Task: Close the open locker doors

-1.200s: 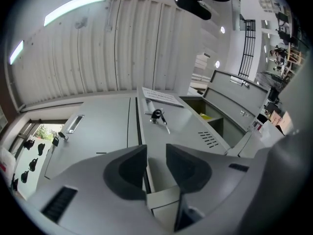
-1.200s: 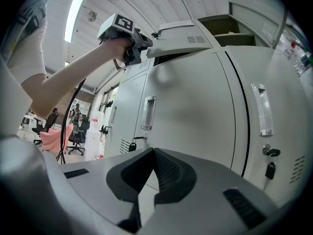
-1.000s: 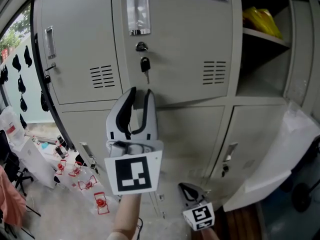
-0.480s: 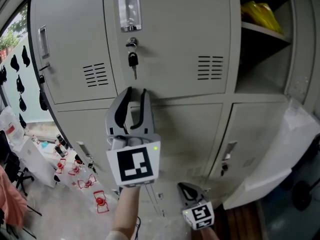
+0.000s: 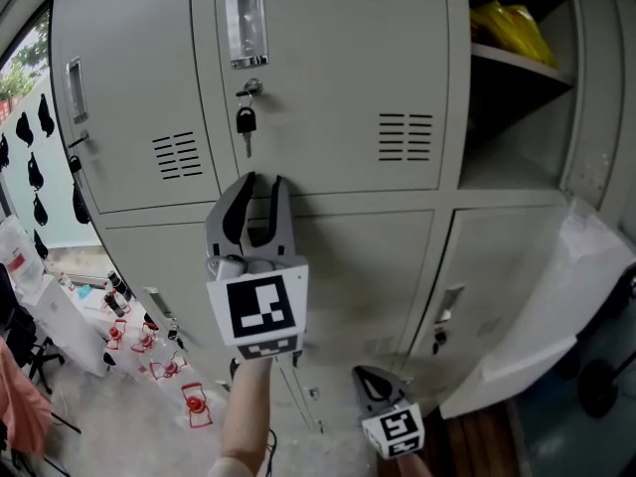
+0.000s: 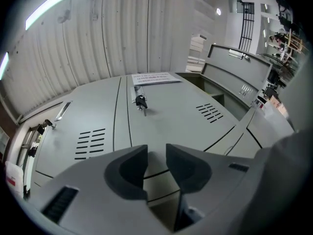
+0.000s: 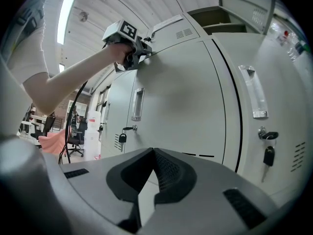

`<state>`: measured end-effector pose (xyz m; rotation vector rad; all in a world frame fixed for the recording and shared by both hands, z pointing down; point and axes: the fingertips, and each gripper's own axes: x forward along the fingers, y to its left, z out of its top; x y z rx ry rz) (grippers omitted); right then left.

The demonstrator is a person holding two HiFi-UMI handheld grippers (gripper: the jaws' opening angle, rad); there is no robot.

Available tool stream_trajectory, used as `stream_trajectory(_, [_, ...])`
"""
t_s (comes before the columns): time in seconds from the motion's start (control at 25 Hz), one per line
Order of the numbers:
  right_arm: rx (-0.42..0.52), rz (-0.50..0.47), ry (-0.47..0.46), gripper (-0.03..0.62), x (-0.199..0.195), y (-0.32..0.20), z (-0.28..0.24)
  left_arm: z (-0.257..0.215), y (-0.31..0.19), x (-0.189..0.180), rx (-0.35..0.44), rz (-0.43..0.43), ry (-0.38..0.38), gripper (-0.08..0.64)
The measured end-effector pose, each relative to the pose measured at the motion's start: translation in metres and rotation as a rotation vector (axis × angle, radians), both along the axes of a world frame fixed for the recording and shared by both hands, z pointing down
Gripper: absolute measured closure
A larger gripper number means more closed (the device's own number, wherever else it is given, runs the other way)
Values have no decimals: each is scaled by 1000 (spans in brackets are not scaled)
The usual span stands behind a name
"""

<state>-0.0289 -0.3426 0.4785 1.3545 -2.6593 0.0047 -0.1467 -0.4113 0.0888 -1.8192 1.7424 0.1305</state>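
Note:
Grey metal lockers fill the head view. The upper door (image 5: 328,78) with a key (image 5: 243,120) in its lock is closed. To its right an upper compartment (image 5: 517,97) stands open, a yellow bag (image 5: 509,26) on its shelf, its door (image 5: 596,87) swung out at the right edge. My left gripper (image 5: 260,182) points up at the seam below the keyed door, jaws a little apart and empty (image 6: 155,151). My right gripper (image 5: 376,374) hangs low, shut on nothing (image 7: 154,152); its view shows the left gripper (image 7: 145,49) held against the lockers.
A pale door panel (image 5: 556,306) juts out at the lower right. Lower doors with handles (image 5: 447,306) are closed. At the left, a room with chairs and small red items (image 5: 189,396) on the floor. A padlock (image 7: 122,137) hangs on a far locker.
The left gripper has drifted a little left along the locker fronts and rolled slightly. Its jaws keep the same gap. The right gripper has stayed put.

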Motion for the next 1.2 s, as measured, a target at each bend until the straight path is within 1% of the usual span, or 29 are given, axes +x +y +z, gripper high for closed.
stream_trajectory(0.12, [12, 7, -6, 588, 4, -2, 1, 1, -2, 0, 3, 2, 10, 454])
stream_trajectory(0.32, [5, 35, -4, 588, 15, -3, -1, 0, -3, -1, 11, 9, 23, 454])
stream_trajectory(0.48, [16, 58, -4, 588, 22, 1, -4, 0, -1, 2, 20, 43, 86, 454])
stream_trajectory(0.52, [19, 62, -4, 588, 22, 2, -5, 0, 1, 3, 19, 40, 81, 454])
stream_trajectory(0.6, [15, 73, -3, 588, 26, 6, -3, 1, 6, 5, 15, 9, 34, 449])
stream_trajectory(0.64, [10, 82, -2, 588, 29, 9, -2, 0, 10, 7, 21, 0, 23, 449])
stream_trajectory(0.68, [6, 92, -2, 588, 33, 12, -1, -3, 15, 8, 33, 5, 37, 449])
stream_trajectory(0.76, [12, 118, -12, 588, 40, 17, -2, -9, 27, 11, 60, 34, 95, 449])
stream_trajectory(0.8, [25, 131, -21, 588, 45, 19, -3, -13, 33, 13, 70, 42, 108, 449])
stream_trajectory(0.88, [48, 157, -31, 588, 55, 24, -2, -18, 42, 17, 86, 47, 106, 449])
stream_trajectory(0.96, [25, 182, -18, 588, 64, 33, -1, -22, 50, 21, 96, 54, 105, 449])
stream_trajectory(1.04, [-2, 201, -1, 588, 72, 43, 0, -25, 55, 22, 103, 67, 119, 449])
stream_trajectory(1.2, [0, 225, 4, 588, 82, 56, 2, -29, 68, 25, 131, 73, 124, 449])
